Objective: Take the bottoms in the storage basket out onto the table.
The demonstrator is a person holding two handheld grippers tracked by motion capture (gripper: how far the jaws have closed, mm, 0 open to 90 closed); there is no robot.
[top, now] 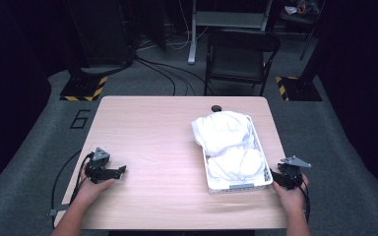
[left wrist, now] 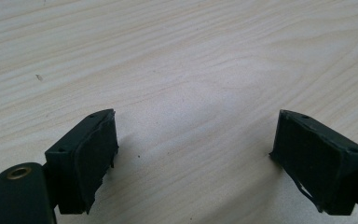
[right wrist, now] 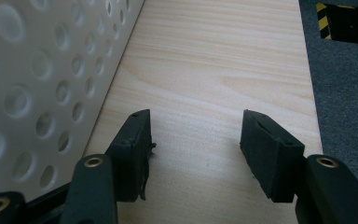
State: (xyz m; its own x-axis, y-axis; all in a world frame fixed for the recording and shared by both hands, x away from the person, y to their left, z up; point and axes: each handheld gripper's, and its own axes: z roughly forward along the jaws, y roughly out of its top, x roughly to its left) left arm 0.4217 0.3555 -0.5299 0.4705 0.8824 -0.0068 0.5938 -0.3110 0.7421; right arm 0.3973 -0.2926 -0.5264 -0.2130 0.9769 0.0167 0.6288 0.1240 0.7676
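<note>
I rest both empty grippers, left gripper (top: 120, 170) and right gripper (right wrist: 195, 140), jaws apart, flanking the basket (top: 262, 152) of white laundry (top: 226, 132), ready to reach in

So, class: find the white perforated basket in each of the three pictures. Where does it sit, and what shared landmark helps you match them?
High view: the white basket stands right of centre on the table, heaped with white cloth, just left of the right gripper.
Left gripper view: bare tabletop lies beyond the open jaws, no basket here.
Right gripper view: its holed wall runs down the left side.
Shared landmark: the light wooden tabletop.
</note>
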